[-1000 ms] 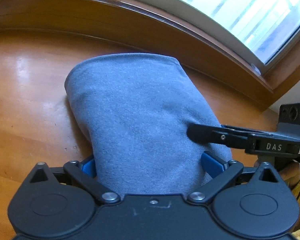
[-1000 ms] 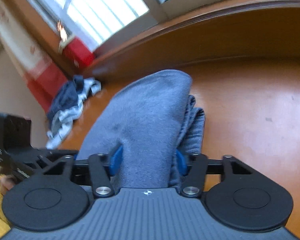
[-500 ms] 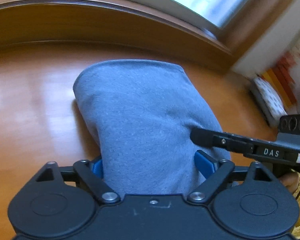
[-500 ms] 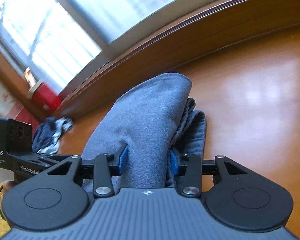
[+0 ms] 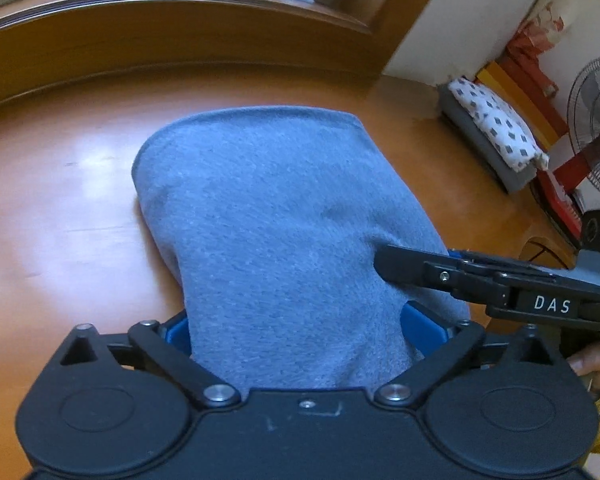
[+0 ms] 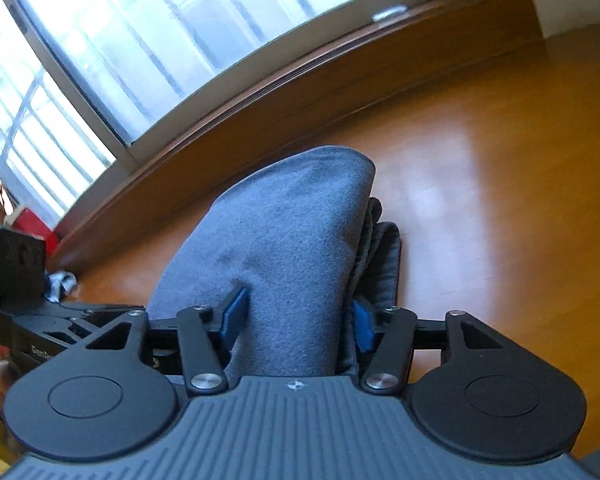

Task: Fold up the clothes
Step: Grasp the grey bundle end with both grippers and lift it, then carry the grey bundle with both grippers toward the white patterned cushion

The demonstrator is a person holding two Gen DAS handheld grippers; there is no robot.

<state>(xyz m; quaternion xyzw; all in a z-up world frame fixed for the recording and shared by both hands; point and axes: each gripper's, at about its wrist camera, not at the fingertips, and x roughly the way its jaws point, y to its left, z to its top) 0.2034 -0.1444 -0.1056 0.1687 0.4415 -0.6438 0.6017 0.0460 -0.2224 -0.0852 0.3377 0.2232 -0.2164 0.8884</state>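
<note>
I hold a folded grey garment point(image 5: 284, 232) over the wooden floor point(image 5: 60, 200), left gripper point(image 5: 296, 332) and right gripper point(image 6: 296, 316) both clamping it, jaws easing apart.

Both grippers are carrying the cloth point(image 5: 284, 216) sideways along the floor; a fan point(image 5: 596, 152) and cushion point(image 5: 496, 128) are coming into view.

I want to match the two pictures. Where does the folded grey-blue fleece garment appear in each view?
Left wrist view: the folded grey-blue fleece garment fills the centre, running down between the jaws.
Right wrist view: it stands at centre, slightly left, between the jaws, folded layers showing on its right.
Shared landmark: the wooden window sill behind it.
</note>
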